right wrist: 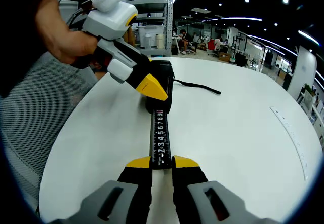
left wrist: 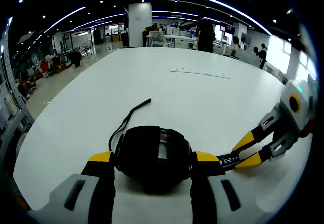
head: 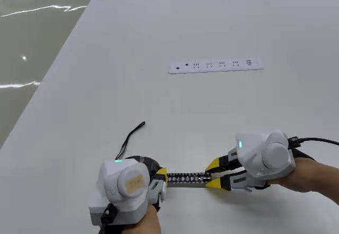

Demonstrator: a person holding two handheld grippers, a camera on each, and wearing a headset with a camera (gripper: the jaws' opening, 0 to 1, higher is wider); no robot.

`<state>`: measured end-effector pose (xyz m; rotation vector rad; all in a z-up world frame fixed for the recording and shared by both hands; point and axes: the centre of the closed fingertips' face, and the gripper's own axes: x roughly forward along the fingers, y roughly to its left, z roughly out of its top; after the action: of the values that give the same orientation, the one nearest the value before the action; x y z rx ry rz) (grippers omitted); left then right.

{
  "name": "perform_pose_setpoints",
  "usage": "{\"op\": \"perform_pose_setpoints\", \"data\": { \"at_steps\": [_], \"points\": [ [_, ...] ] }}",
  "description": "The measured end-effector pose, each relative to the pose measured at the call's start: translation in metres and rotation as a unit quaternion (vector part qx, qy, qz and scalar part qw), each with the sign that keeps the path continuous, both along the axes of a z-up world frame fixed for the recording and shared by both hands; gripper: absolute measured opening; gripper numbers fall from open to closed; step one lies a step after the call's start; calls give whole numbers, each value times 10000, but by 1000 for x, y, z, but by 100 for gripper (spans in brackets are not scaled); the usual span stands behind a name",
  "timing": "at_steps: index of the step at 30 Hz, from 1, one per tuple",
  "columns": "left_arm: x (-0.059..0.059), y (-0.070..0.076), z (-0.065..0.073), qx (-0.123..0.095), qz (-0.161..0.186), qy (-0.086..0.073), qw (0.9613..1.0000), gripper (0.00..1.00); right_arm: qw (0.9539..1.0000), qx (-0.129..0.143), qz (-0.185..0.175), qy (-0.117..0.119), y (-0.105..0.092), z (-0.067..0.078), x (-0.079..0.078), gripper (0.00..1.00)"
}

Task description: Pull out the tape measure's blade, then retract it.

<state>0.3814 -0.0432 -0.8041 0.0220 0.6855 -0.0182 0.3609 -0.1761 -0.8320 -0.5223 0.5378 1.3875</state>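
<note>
Anchoring the black tape measure [right wrist: 161, 77] at 6 o'clock on the desk [head: 159, 33] with the left tool [left wrist: 154, 157] clamped around it, and pinching the short exposed blade [right wrist: 160, 133] at its 3 o'clock in the closed right tool [right wrist: 162, 162], probably to draw it out straight.

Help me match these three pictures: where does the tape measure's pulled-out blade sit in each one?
Head view: blade low centre, between case and right gripper.
Left gripper view: lower right, running from the case toward the right gripper.
Right gripper view: bottom centre, rising from the jaws to the case.
Shared landmark: the black strap trailing from the case.
</note>
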Motion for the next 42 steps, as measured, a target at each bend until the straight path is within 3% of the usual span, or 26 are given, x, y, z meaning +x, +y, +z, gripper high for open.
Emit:
{"op": "perform_pose_setpoints", "data": {
  "at_steps": [42],
  "points": [
    [0, 3, 1, -198, 39, 25, 9998, 55, 9999, 76, 111, 3, 24, 4, 4, 14]
  ]
}}
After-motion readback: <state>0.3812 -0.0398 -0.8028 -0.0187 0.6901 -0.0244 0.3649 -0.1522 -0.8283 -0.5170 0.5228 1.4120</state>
